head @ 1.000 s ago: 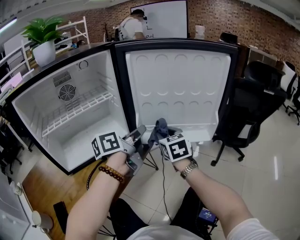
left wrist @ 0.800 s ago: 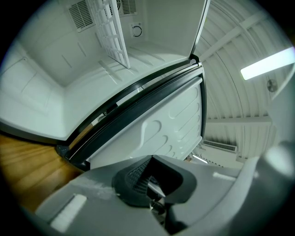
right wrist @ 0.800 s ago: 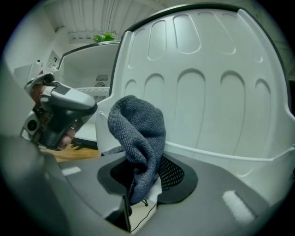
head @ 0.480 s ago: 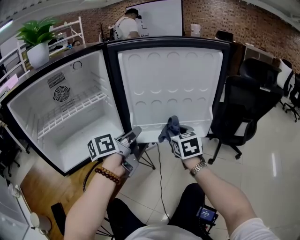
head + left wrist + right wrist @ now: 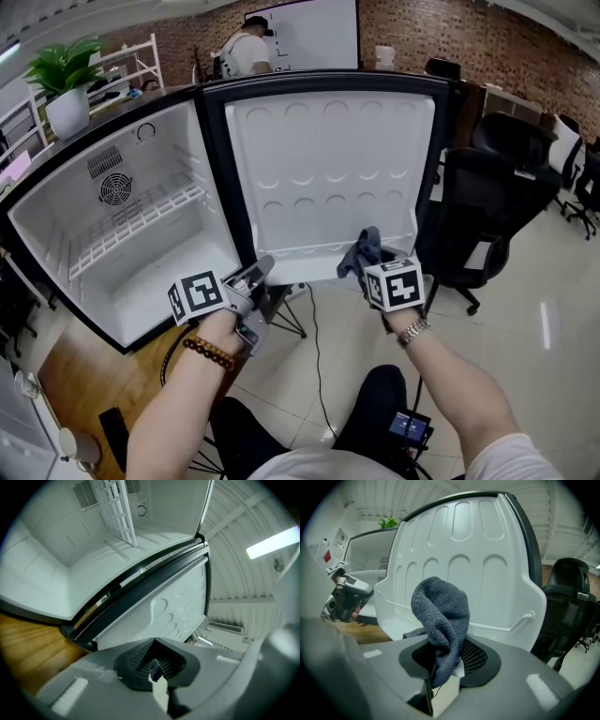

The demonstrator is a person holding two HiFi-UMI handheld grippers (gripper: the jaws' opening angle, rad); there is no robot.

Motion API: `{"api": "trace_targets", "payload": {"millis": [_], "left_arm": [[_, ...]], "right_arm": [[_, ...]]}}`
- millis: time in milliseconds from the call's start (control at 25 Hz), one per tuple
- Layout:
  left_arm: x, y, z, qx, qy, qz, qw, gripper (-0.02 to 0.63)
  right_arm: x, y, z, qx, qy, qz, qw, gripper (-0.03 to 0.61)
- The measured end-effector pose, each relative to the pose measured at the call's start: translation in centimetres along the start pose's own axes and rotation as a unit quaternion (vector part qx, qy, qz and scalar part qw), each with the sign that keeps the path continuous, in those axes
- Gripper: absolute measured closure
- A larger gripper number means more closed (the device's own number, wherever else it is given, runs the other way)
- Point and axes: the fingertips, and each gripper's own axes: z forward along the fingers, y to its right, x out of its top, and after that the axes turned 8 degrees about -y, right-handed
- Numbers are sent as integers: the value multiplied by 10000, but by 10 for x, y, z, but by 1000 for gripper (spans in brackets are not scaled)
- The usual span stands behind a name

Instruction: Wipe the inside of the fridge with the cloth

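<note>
The small fridge (image 5: 56, 216) stands open, its white inside (image 5: 141, 262) at the left and its door (image 5: 328, 159) swung out in the middle. In front of the door's lower shelf rail, my right gripper (image 5: 371, 260) is shut on a grey-blue cloth (image 5: 364, 246). In the right gripper view the cloth (image 5: 443, 616) bunches up out of the jaws (image 5: 447, 660), facing the door lining (image 5: 487, 578). My left gripper (image 5: 258, 274) hovers by the fridge's front bottom corner. Its jaws (image 5: 157, 667) are shut with nothing in them.
A wire shelf (image 5: 131, 225) crosses the fridge's inside, with a fan grille (image 5: 114, 187) on the back wall. Black office chairs (image 5: 497, 178) stand right of the door. A potted plant (image 5: 66, 80) sits on top. A person (image 5: 246, 52) stands at the back. A cable (image 5: 317, 347) trails on the floor.
My right gripper has carried the cloth to the right along the door's lower edge. The left gripper has stayed by the fridge's front corner. The view has shifted slightly.
</note>
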Motion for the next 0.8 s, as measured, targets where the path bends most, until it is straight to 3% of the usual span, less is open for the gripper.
{"api": "trace_targets", "payload": {"millis": [320,800], "left_arm": [[-2,0,2,14,-35,16,10000,609],[-7,-2,3,58,-65,105,9999,608]], "right_arm": [[-10,37,-8,-310,-45,275,9991,457],[-18,57,-18,-668,-43,459,9967,457]]}}
